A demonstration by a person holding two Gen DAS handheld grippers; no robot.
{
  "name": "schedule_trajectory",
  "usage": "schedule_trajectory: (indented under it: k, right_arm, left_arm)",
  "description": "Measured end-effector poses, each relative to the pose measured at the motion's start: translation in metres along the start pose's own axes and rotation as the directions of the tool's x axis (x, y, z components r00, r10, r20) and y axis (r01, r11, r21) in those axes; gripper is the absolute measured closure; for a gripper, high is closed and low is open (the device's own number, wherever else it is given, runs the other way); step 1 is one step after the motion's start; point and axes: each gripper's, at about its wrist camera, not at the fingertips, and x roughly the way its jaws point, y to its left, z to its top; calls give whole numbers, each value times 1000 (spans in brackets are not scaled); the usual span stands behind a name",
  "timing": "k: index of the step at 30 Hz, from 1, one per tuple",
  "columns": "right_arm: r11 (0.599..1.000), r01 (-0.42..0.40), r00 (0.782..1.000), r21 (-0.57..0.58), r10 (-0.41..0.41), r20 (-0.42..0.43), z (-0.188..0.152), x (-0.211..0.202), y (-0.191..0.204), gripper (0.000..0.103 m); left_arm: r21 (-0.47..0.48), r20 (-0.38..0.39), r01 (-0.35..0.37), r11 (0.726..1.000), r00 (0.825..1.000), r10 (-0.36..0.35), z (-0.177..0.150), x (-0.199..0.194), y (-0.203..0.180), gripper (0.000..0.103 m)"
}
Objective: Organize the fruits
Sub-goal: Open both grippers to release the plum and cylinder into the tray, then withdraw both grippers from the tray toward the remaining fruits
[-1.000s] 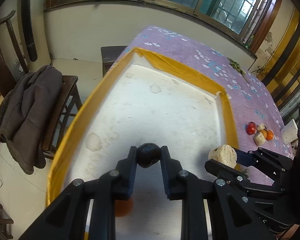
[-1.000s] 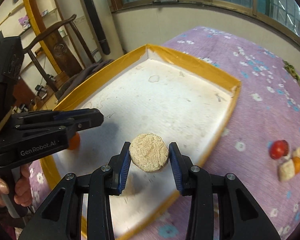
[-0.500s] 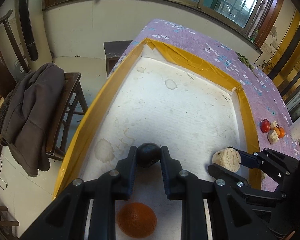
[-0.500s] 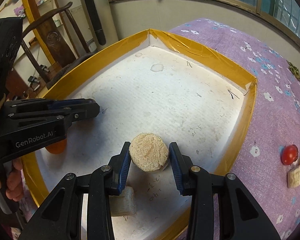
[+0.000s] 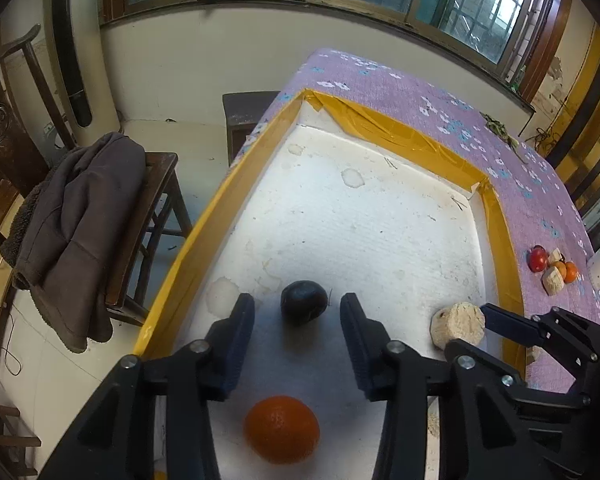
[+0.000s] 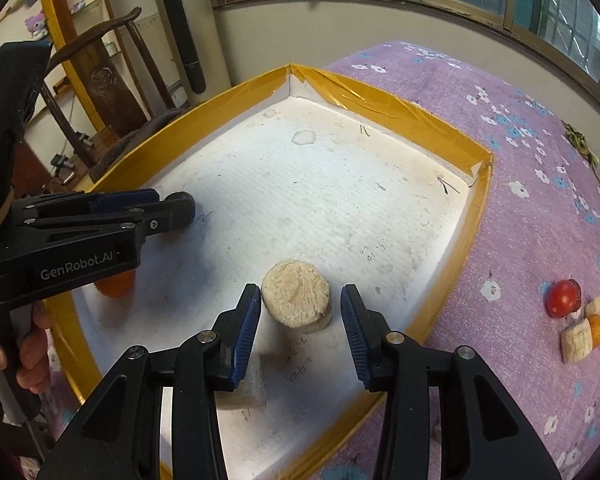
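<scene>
A white foam tray with a yellow taped rim (image 5: 380, 128) (image 6: 380, 96) lies on the purple cloth. A dark plum (image 5: 304, 308) rests on its floor between the fingertips of my left gripper (image 5: 298, 304), whose jaws are opening, with a gap on each side. An orange (image 5: 282, 428) (image 6: 116, 284) lies nearer, under that gripper. My right gripper (image 6: 300, 294) straddles a round beige slice (image 6: 296, 300) (image 5: 458, 324) that sits on the tray floor; a narrow gap shows at its right pad as the jaws ease open. A beige cube (image 6: 248, 388) lies beneath its left finger.
Several loose fruits and beige pieces (image 6: 580, 320) (image 5: 552, 268) lie on the cloth right of the tray. A green twig (image 6: 580, 144) lies farther back. Left of the table stand a chair with a dark jacket (image 5: 72, 232) and a small stool (image 5: 248, 120).
My left jaws have opened and let go of the plum, which now lies on the tray floor. The beige slice has settled onto the tray. The orange has come into full view.
</scene>
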Motion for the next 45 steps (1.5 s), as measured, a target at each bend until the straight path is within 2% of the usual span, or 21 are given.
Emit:
schedule_trajectory:
  k: [2, 4, 9, 15, 20, 24, 27, 30, 34, 37, 41, 42, 44, 45]
  right_arm:
    - [1000, -2, 1000, 0, 2, 15, -4, -9, 0, 63]
    - [1000, -6, 1000, -1, 6, 25, -7, -18, 0, 62]
    - [1000, -3, 999, 11, 3, 48, -19, -39, -5, 58]
    - [998, 17, 998, 57, -21, 64, -40, -62, -29, 46]
    - [992, 47, 996, 113, -54, 67, -61, -77, -58, 45]
    - [981, 82, 992, 178, -96, 76, -77, -91, -84, 28]
    - [971, 105, 988, 216, -126, 86, -89, -102, -102, 24]
    - [953, 169, 977, 250, -195, 83, -101, -113, -123, 16]
    - [924, 279, 952, 260, -302, 53, -114, -120, -152, 15]
    - [896, 370, 920, 246, -390, 37, -118, -123, -173, 12]
    - [890, 386, 909, 243, -411, 62, -119, -129, -204, 9]
    - [890, 379, 911, 253, -406, 65, -119, -129, -211, 9]
    - [904, 304, 937, 302, -341, 77, -115, -127, -238, 9]
    - [906, 284, 943, 315, -323, 79, -114, -127, -244, 9]
  left_arm:
    - [-9, 9, -2, 1000, 1000, 2, -2, -5, 0, 52]
    - [-13, 21, -15, 1000, 1000, 16, -4, -11, -1, 44]
    - [-5, 51, -32, 999, 998, 33, -9, -25, -14, 37]
    - [25, 64, -6, 1000, 998, 4, -18, -36, -50, 28]
    - [78, 58, 18, 997, 998, -22, -24, -42, -88, 25]
    - [106, 50, 32, 994, 998, -37, -27, -43, -117, 19]
    - [130, 45, 42, 991, 998, -48, -30, -44, -140, 15]
    - [163, 41, 49, 986, 998, -56, -34, -44, -165, 13]
    - [210, 24, 52, 976, 998, -58, -41, -41, -192, 12]
    - [236, 6, 46, 971, 999, -49, -44, -36, -210, 11]
    - [265, -9, 35, 964, 999, -34, -46, -29, -227, 11]
    - [273, -12, 31, 961, 1000, -29, -47, -27, -231, 11]
    - [292, -17, 21, 956, 1000, -17, -48, -24, -239, 11]
    - [302, -21, 17, 953, 1000, -11, -47, -21, -244, 11]
